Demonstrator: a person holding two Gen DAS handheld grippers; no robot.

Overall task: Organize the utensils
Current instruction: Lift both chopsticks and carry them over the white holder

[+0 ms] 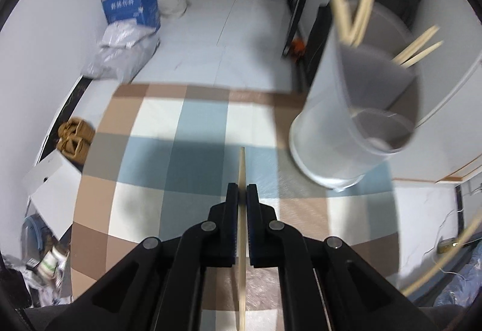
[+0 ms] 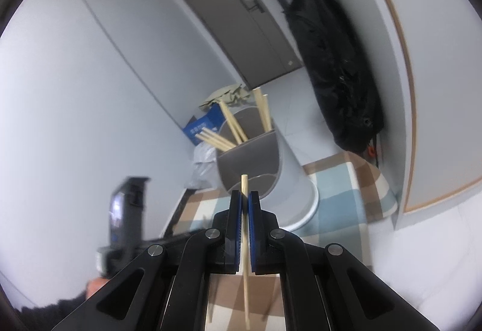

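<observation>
Wooden chopstick point(image 1: 242, 168) sits clamped in your left tongs point(image 1: 242, 195); another point(image 2: 244, 184) is pinched in your right tongs point(image 2: 244, 201). Holder point(image 1: 355, 120) stands right of frame: lift clear of its rim, then lower tip-first beside the other sticks.

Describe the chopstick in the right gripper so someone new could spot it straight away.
Start at the checked tablecloth and the white divided holder standing on it. In front of the holder, the right gripper is shut on one pale wooden chopstick. Unlike the other chopsticks leaning in the holder, it is clamped between blue pads.
</observation>
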